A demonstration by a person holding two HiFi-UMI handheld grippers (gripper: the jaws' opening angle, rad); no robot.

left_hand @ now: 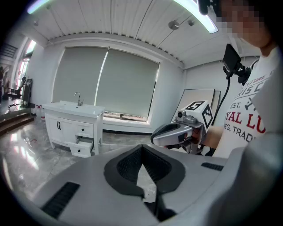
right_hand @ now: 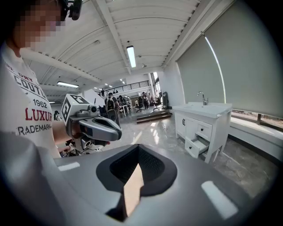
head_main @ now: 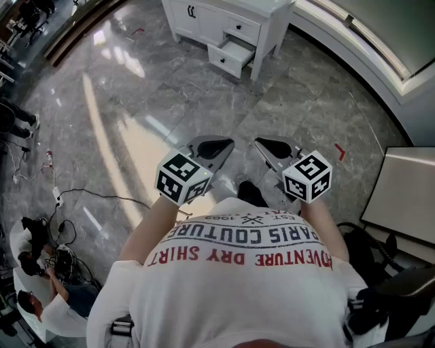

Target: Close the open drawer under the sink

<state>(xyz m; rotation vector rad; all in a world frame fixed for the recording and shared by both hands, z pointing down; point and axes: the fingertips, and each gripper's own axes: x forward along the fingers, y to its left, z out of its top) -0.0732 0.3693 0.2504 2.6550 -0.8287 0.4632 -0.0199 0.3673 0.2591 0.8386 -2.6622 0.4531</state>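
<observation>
Well short of white sink vanity (head_main: 204,20) w/ lower drawer (head_main: 233,56) pulled out: left gripper (head_main: 221,145) & right gripper (head_main: 267,145) side by side, jaws pinched together, nothing btwn.

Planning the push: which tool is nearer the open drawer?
Left, but only barely. Both are far back from the drawer: the left tool is nearly in line with it, the right tool further aside.
</observation>
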